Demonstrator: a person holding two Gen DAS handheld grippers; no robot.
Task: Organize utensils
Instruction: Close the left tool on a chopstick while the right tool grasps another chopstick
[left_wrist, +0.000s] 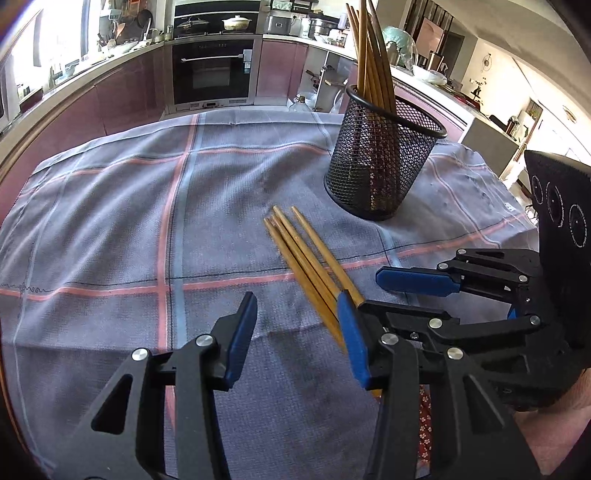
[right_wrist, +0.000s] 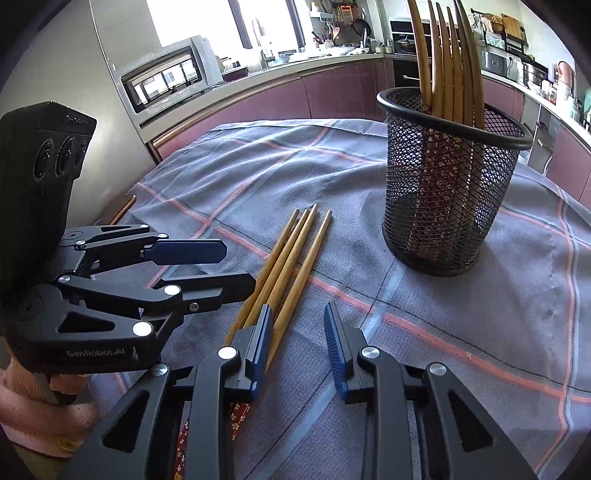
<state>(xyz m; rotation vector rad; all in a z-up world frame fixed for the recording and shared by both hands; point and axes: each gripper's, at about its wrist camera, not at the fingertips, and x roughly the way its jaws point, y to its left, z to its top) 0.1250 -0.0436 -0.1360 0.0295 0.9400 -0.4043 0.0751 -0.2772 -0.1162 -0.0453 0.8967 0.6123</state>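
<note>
Several wooden chopsticks lie side by side on the grey checked cloth; they also show in the right wrist view. A black mesh cup stands behind them, holding several upright chopsticks; the cup also shows in the right wrist view. My left gripper is open and empty, its right finger beside the loose chopsticks' near ends. My right gripper is open and empty, its left finger over their near ends. Each gripper shows in the other's view, the right and the left.
The cloth covers a table with kitchen counters, an oven and a microwave beyond its far edges. A red patterned item lies under the chopsticks' near ends. One stray chopstick lies at the table's left edge.
</note>
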